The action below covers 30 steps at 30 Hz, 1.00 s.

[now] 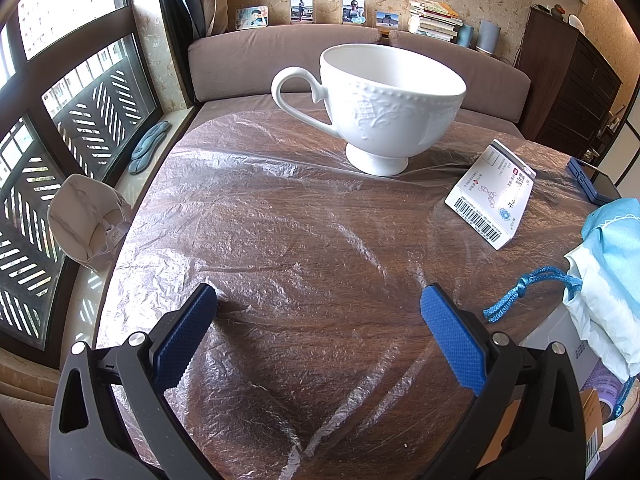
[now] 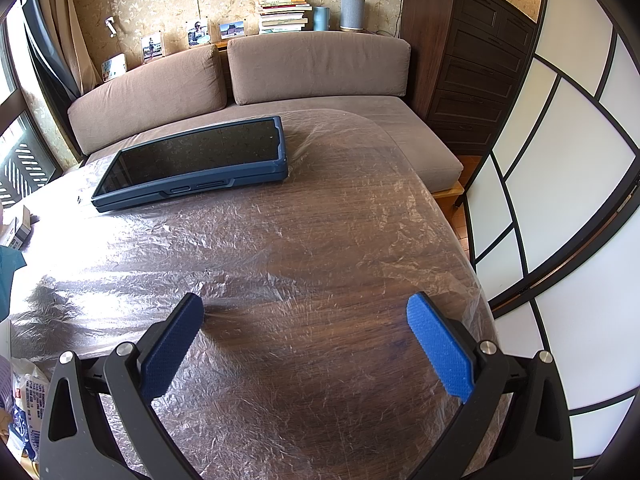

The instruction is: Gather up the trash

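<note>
A white medicine box [image 1: 492,196] with a barcode lies on the plastic-covered wooden table [image 1: 280,240], right of a white footed teacup [image 1: 384,100]. A crumpled white face mask [image 1: 86,226] lies on the window sill left of the table. A blue and white cloth bundle with a blue cord [image 1: 600,280] sits at the table's right edge. My left gripper [image 1: 318,300] is open and empty, low over the table's near part. My right gripper [image 2: 306,306] is open and empty over bare table, in front of a dark tablet in a blue case [image 2: 196,160].
A brown sofa [image 2: 312,68] runs behind the table. A dark dresser [image 2: 472,60] and a white paneled screen [image 2: 560,200] stand at the right. Printed packages [image 2: 24,404] lie at the right wrist view's lower left. The window [image 1: 60,100] is at the left.
</note>
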{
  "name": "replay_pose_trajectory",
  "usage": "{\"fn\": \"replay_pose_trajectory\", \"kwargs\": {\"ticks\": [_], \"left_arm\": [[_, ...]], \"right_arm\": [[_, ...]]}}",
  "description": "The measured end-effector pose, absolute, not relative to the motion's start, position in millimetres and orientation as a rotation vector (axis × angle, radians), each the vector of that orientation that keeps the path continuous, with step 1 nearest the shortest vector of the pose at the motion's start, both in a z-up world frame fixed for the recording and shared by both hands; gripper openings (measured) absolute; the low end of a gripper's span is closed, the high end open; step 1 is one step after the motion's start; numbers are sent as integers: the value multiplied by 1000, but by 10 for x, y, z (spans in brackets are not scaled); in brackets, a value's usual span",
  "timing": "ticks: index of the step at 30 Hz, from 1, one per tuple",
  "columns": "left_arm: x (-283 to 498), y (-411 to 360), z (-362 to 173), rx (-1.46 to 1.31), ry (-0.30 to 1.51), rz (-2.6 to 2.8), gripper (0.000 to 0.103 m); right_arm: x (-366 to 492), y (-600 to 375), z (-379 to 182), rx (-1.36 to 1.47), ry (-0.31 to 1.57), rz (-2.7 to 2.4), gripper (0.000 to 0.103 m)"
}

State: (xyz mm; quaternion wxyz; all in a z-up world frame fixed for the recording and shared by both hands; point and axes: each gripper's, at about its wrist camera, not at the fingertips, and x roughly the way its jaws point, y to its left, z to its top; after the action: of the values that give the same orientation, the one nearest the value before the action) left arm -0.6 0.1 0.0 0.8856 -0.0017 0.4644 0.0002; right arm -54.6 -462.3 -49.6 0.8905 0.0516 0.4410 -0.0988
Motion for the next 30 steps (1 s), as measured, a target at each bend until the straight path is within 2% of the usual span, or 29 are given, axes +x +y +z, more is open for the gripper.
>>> {"fn": "replay_pose_trajectory", "kwargs": {"ticks": [30], "left_arm": [[-14, 58, -17, -3, 966, 0, 102]], "right_arm": [[-546, -4621, -495, 107, 916, -205, 99]]}}
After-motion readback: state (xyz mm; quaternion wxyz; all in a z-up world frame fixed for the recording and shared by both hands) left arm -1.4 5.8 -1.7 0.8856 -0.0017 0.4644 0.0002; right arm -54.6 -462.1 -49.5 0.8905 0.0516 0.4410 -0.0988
